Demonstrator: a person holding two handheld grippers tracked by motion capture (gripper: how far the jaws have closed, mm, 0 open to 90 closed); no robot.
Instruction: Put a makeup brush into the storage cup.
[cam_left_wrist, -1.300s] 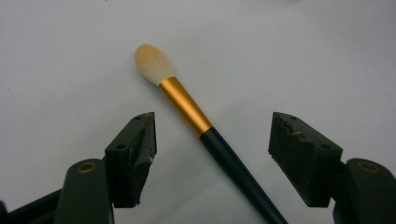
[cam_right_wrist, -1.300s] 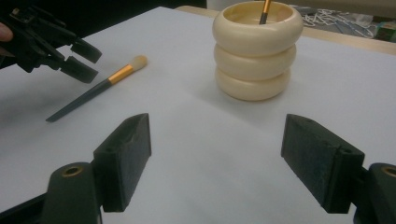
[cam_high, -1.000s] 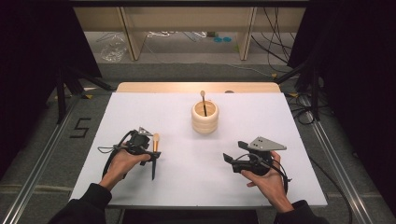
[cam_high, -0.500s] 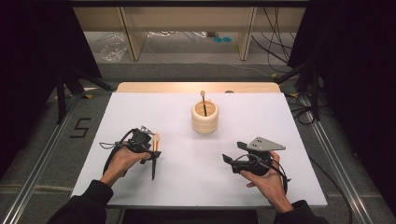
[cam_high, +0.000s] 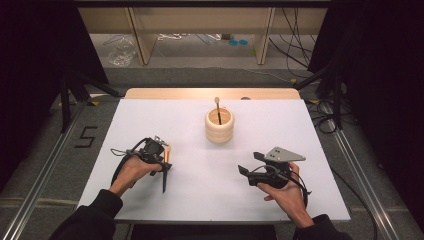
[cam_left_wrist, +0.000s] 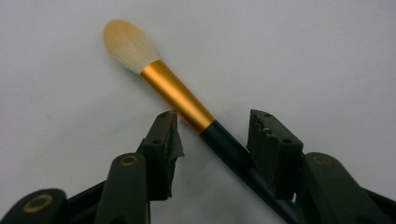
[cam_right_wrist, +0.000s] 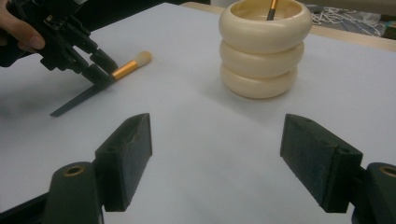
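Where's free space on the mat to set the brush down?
Free: the mat left of the cup, the strip right of the cup, and the middle between the left gripper and right gripper. Crowded: around the brush, with the left fingers closing beside it.

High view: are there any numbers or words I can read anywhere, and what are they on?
"5": a dark number on the grey floor to the left of the white table.
No readable writing shows on the cream holder, the makeup brush or the left gripper and right gripper.
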